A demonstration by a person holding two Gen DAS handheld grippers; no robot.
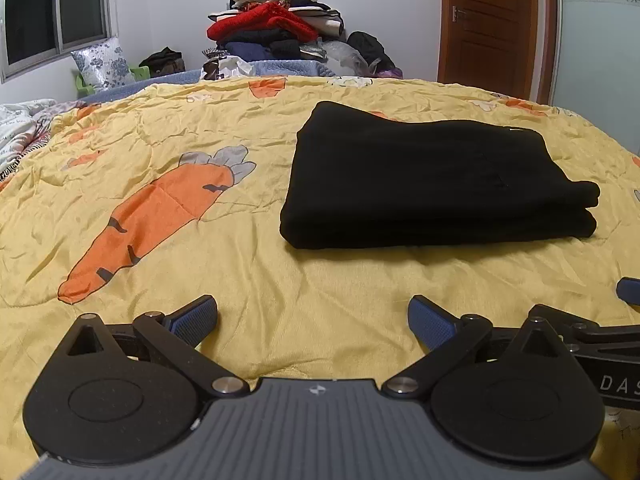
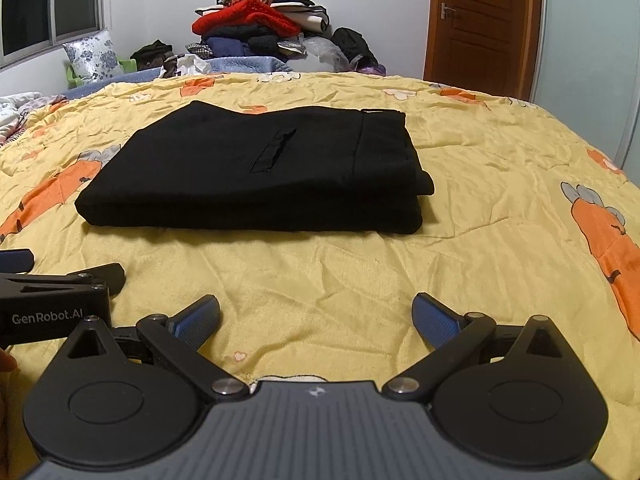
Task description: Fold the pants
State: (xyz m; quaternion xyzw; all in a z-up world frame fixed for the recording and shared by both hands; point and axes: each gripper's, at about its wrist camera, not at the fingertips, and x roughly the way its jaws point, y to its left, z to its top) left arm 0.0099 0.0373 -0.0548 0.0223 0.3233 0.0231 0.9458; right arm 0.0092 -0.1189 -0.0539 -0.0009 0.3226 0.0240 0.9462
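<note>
Black pants [image 1: 432, 184] lie folded into a flat, layered rectangle on the yellow carrot-print quilt [image 1: 280, 288]. In the right wrist view the pants [image 2: 256, 176] show a pocket slit and the waistband at the right end. My left gripper [image 1: 313, 320] is open, held back from the pants on the near side, with only quilt between its blue pads. My right gripper [image 2: 316, 320] is open too, also short of the pants and holding nothing. The two grippers sit side by side; each shows at the edge of the other's view.
A tall pile of clothes [image 1: 276, 20] with a red garment stands beyond the bed's far edge. A floral pillow [image 1: 105, 62] leans under the window at the left. A brown door [image 1: 492, 20] is at the back right. Patterned bedding [image 1: 20, 128] lies at far left.
</note>
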